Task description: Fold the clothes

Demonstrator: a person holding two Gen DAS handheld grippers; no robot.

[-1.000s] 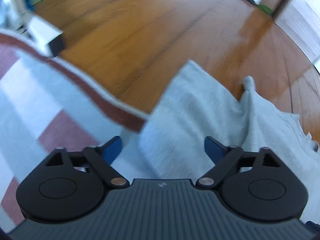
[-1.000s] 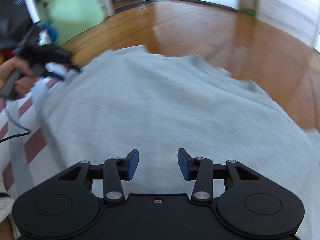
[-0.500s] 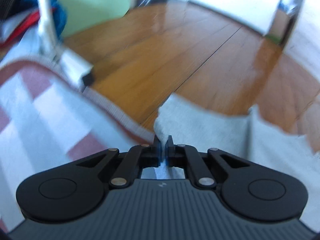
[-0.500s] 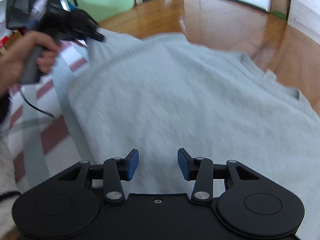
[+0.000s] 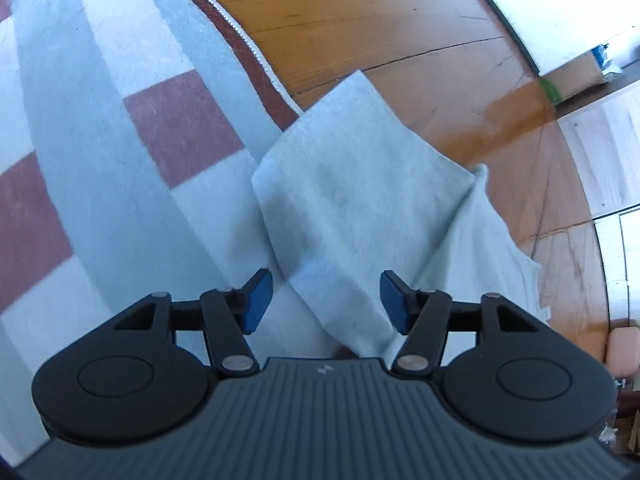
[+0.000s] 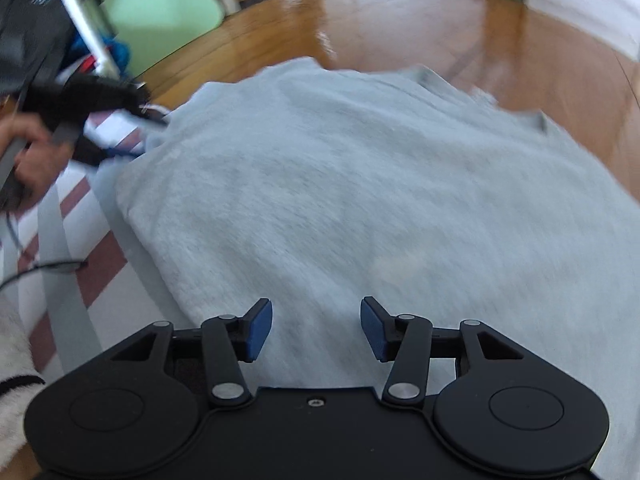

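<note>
A light grey garment (image 6: 360, 184) lies spread on a striped rug. In the left wrist view one corner of it (image 5: 360, 184) lies folded, half on the rug and half over the wood floor. My left gripper (image 5: 324, 300) is open, its jaws either side of that corner and not gripping it. It also shows in the right wrist view (image 6: 100, 120) at the garment's far left edge. My right gripper (image 6: 316, 330) is open and empty just above the garment's near part.
The rug (image 5: 120, 160) has pale blue, white and dark red blocks with a dark red border. Wood floor (image 5: 380, 32) lies beyond it. A metal pole (image 6: 80, 20), a green panel and coloured clutter stand at the far left. A cardboard box (image 5: 576, 76) sits by the wall.
My left gripper was shut on the garment's corner half a second ago; now it is open and the corner lies down. The right gripper stays open over the garment.
</note>
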